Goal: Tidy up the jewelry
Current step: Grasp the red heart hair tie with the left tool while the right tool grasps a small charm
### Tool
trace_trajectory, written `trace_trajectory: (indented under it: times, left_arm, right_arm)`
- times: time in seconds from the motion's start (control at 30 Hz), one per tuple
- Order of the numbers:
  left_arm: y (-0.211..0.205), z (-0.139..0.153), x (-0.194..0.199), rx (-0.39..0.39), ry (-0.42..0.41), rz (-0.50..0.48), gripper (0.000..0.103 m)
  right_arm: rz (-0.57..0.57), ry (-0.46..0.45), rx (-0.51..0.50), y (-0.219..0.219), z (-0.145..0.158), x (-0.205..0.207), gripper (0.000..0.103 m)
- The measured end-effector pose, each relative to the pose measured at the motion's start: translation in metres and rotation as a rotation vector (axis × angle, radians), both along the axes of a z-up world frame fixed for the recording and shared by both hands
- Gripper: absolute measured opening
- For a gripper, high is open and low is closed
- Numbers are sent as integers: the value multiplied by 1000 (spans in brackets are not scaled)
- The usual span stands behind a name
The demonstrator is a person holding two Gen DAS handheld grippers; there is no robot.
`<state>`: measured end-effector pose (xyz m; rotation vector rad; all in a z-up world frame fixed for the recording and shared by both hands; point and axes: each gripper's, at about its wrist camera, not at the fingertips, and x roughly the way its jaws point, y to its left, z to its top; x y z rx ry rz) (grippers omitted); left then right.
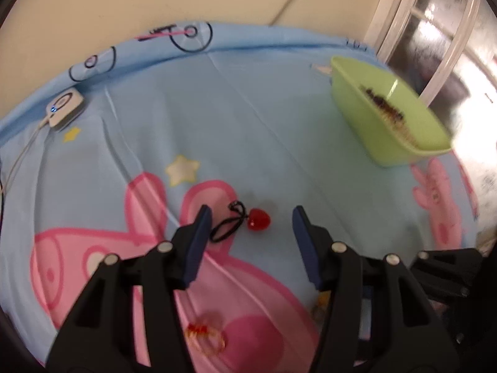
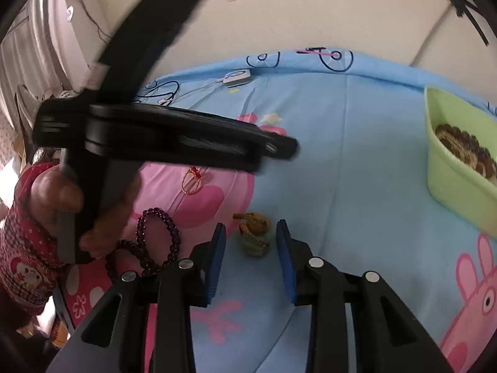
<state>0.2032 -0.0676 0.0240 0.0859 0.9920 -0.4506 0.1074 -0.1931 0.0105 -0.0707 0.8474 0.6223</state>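
A red heart pendant (image 1: 257,219) on a black cord (image 1: 228,225) lies on the blue cartoon sheet (image 1: 248,118). My left gripper (image 1: 252,222) is open, with the pendant between its fingertips. A gold ring with red stones lies below it (image 1: 206,335) and shows in the right wrist view (image 2: 191,180). My right gripper (image 2: 251,233) is open around a yellow-green trinket (image 2: 254,233). A dark purple bead bracelet (image 2: 155,239) lies to its left. A green tub (image 1: 388,121) (image 2: 456,180) holds a brown bead string (image 2: 466,149).
A white puck-like device on a cable (image 1: 65,107) lies at the sheet's far edge by the cream wall. The left gripper's body and the person's hand (image 2: 102,199) cross the right wrist view. A window stands at the right (image 1: 435,31).
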Motion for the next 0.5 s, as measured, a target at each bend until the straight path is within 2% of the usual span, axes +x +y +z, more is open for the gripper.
trace_trajectory:
  times: [0.03,0.1,0.3,0.5]
  left_arm:
    - [-2,0,0,26,-25,2,24]
    - [-2,0,1,36,-27,1,17]
    - [8,2,-2,-48,0,3,16]
    - [-1,27,-10,-155,-7,-41,16]
  right_arm:
    - [-8,-5,-16,-2,0,-1,0]
    - [-9,-7,-11,-8,1,-5,0]
    - [-30,-44,-30,-28,0,-18,0]
    - [-145,-89,-3,-63,12,-19,0]
